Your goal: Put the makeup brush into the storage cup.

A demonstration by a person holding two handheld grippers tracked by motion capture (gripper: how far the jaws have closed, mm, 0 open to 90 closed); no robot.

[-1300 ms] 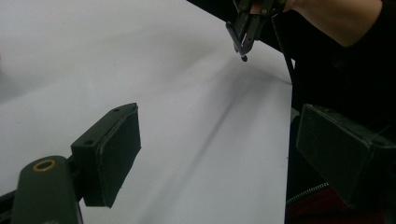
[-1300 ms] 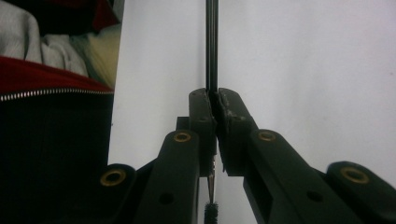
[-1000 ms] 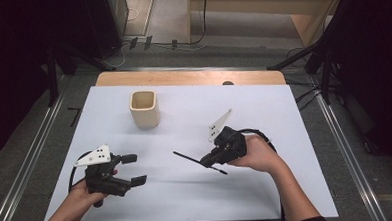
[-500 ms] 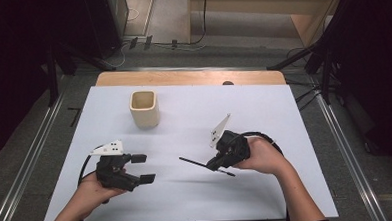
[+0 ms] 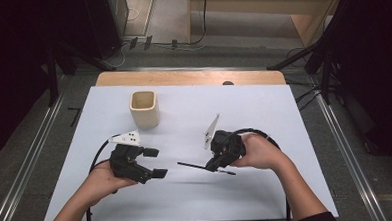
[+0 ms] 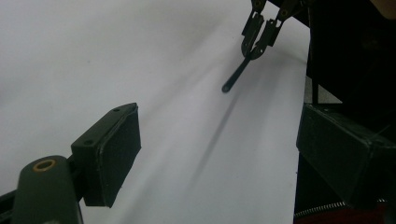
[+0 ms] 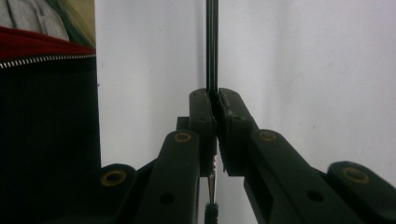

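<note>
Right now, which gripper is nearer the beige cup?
Left. The left gripper sits just in front of the beige cup; the right gripper, clamping a thin black stick, is farther off to its right.

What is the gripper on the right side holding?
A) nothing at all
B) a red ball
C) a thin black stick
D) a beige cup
C, because the right gripper has its jaws pinched shut on a thin black stick that pokes out toward the left gripper, while the beige cup stands apart, farther back on the table.
</note>
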